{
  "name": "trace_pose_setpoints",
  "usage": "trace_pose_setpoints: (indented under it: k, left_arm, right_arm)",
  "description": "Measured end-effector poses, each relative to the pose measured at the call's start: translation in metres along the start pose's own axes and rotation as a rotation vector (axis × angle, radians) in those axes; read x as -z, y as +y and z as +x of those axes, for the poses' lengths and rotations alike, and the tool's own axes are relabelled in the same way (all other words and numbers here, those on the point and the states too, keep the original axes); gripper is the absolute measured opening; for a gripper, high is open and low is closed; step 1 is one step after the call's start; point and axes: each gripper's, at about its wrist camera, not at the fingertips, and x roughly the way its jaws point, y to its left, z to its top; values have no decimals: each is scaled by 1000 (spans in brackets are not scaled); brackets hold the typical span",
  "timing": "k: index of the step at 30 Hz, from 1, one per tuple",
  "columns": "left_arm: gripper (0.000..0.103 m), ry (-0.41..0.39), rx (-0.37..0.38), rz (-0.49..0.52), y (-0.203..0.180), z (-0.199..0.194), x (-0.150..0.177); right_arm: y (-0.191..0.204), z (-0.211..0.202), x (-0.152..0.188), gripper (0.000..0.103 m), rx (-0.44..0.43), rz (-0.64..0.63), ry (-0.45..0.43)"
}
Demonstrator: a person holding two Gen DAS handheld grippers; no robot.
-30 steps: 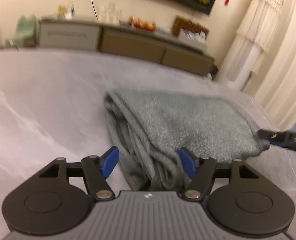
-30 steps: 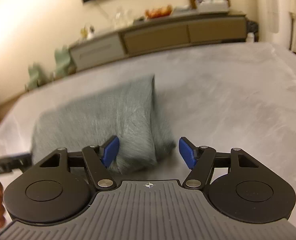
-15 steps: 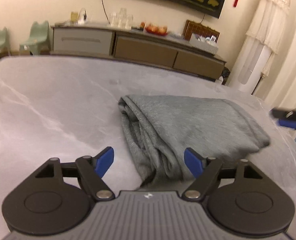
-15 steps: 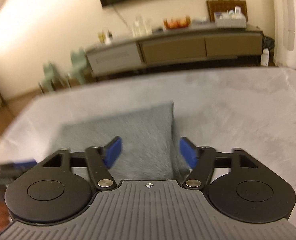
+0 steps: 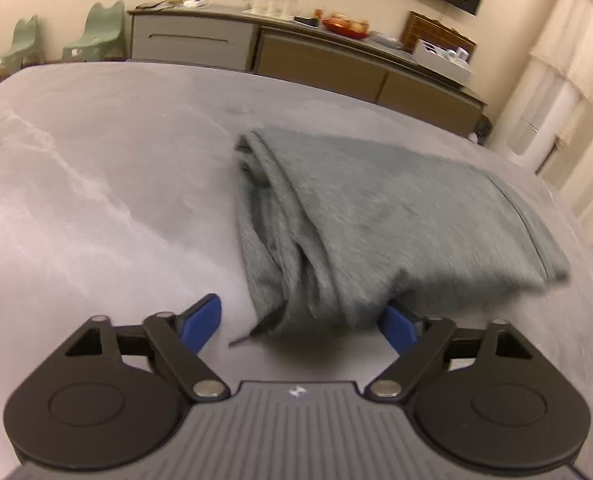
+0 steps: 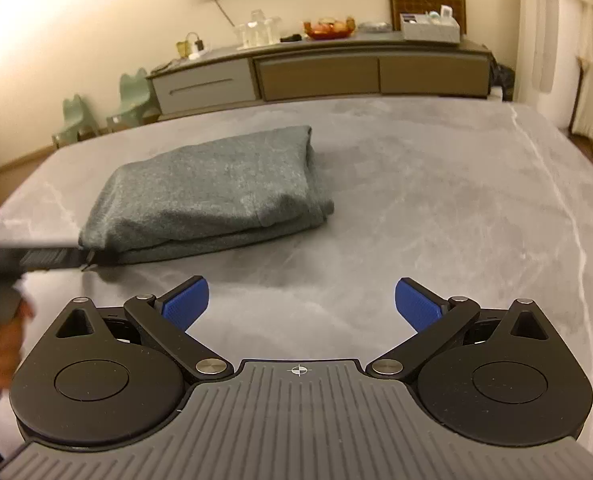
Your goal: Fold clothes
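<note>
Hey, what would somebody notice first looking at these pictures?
Probably the folded grey garment lying on the grey marbled table, with nothing gripping it. The left tool sits open at its near corner, and the right tool stands open over bare table. Behind, a long sideboard lines the wall.

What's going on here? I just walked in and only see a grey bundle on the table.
A person with a gripper in each hand is folding clothes. The grey garment lies folded on the grey table. The left gripper is right at the garment's near end, its jaws just opened, the pads not pressing on the cloth. The right gripper is clear of the garment, over bare table, its jaws just opened wide with nothing between them.
</note>
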Motion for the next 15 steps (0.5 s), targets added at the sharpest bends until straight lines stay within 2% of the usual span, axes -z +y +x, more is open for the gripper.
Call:
trace_pose_setpoints:
  k: [3, 9, 13, 15]
  left_arm:
    - [88, -10, -22, 11, -2, -6, -5]
    - [102, 34, 39, 47, -28, -32, 37]
    - [103, 100, 67, 38, -41, -38, 58]
    - [103, 97, 75, 61, -49, -41, 59]
  right_arm:
    - [-4, 3, 2, 102, 4, 4, 1]
    - [2, 6, -2, 102, -10, 0, -3]
    - [16, 6, -1, 102, -15, -48, -6]
    - [19, 7, 0, 102, -9, -60, -4]
